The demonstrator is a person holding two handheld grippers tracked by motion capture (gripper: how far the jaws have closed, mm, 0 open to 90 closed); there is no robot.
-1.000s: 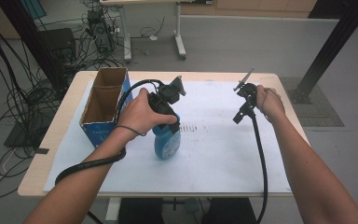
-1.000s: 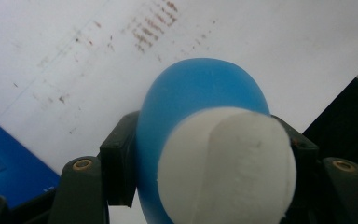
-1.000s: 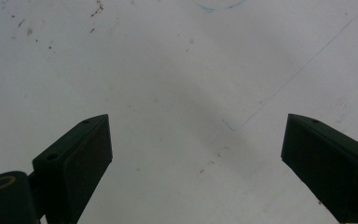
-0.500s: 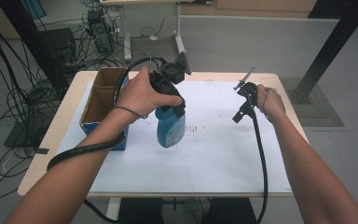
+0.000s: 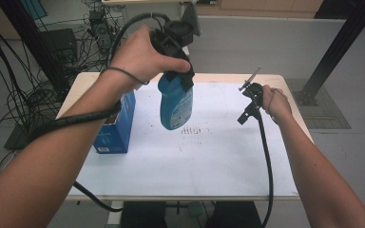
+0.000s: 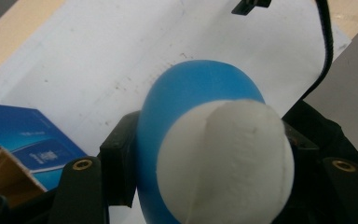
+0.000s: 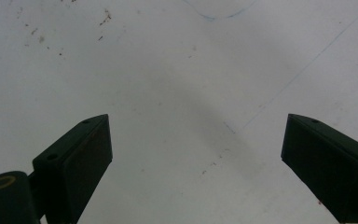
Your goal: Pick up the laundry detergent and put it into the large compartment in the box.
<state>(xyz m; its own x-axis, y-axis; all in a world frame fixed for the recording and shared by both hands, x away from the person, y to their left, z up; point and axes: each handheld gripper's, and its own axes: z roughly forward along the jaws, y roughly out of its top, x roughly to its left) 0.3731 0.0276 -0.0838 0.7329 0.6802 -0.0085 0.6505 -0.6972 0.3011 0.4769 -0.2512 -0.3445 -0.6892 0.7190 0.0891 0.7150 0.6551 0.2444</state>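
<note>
The left tool (image 5: 183, 78) grips the blue bottle (image 5: 176, 104) by its neck, clear above the table (image 5: 228, 166); the right tool (image 5: 248, 102) stands wide over the white sheet (image 7: 177, 70), holding nothing.

Lighting: even, moderately bright, from overhead; no glare. High view: soft focus, faint shadows on the white sheet (image 5: 209, 156). Left gripper view: blue bottle (image 6: 200, 116) with white cap (image 6: 226, 163) close and blurred. Right gripper view: dimmer; soft diagonal shadow across the sheet; black jaws slightly soft.
</note>
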